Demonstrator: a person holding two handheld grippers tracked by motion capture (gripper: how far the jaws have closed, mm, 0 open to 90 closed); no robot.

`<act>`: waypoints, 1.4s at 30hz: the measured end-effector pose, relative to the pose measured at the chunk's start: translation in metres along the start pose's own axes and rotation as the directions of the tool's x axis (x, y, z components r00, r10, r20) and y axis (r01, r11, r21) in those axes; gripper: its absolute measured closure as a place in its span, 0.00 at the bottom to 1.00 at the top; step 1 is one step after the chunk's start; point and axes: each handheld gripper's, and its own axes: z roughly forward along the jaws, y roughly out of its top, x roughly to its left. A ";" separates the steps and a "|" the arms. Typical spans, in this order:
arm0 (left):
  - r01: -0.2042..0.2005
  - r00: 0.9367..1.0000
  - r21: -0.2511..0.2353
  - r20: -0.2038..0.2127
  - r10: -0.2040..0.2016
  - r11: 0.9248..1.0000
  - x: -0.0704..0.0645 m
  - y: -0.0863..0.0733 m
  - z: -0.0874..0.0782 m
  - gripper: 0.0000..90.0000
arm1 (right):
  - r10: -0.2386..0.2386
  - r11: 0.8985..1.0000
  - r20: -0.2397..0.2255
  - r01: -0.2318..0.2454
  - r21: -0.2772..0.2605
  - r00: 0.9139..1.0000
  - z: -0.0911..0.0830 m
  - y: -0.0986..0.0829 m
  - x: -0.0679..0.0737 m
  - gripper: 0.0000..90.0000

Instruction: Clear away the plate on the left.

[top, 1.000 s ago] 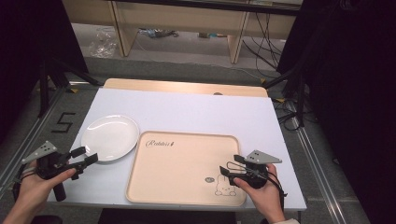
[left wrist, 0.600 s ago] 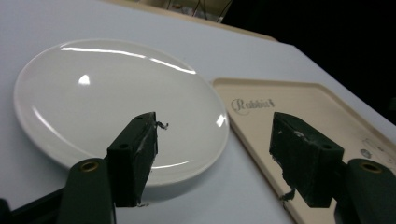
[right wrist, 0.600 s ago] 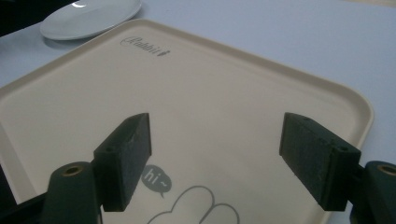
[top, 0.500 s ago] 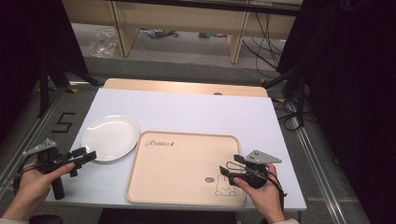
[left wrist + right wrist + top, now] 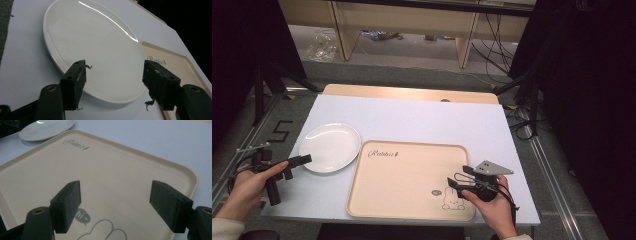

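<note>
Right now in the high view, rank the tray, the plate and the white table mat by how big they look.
1. White table mat, largest; it carries the other two.
2. Beige tray, clearly bigger than the plate.
3. White plate, smallest; the open left gripper is at its edge.

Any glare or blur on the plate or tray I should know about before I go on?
Left gripper view: a thin bright glare streak crosses the white plate, rim still sharp, with the left claw a little soft up close. Right gripper view: the tray has even light and readable print. High view: dim surroundings, tabletop evenly lit, image slightly grainy.
</note>
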 end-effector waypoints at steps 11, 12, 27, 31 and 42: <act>0.126 0.990 0.005 -0.063 -0.125 0.992 0.015 0.005 0.002 0.42 | 0.000 1.000 -0.002 0.000 0.006 1.000 0.000 0.000 -0.001 0.29; 0.134 0.989 0.007 -0.064 -0.133 0.991 0.016 0.005 0.002 0.42 | -0.001 1.000 -0.001 0.001 0.007 1.000 0.000 0.000 -0.001 0.29; 0.228 0.970 0.029 -0.092 -0.225 0.973 0.030 0.003 0.007 0.43 | 0.002 1.000 -0.004 -0.002 0.018 1.000 0.000 0.000 -0.001 0.29; 0.242 0.967 0.026 -0.089 -0.238 0.970 0.031 0.004 0.009 0.44 | -0.002 1.000 0.001 0.002 0.015 1.000 0.000 0.000 -0.001 0.29; 0.310 0.947 0.018 -0.090 -0.307 0.951 0.032 0.009 0.021 0.56 | 0.005 1.000 -0.003 -0.005 0.019 1.000 0.002 -0.001 -0.001 0.29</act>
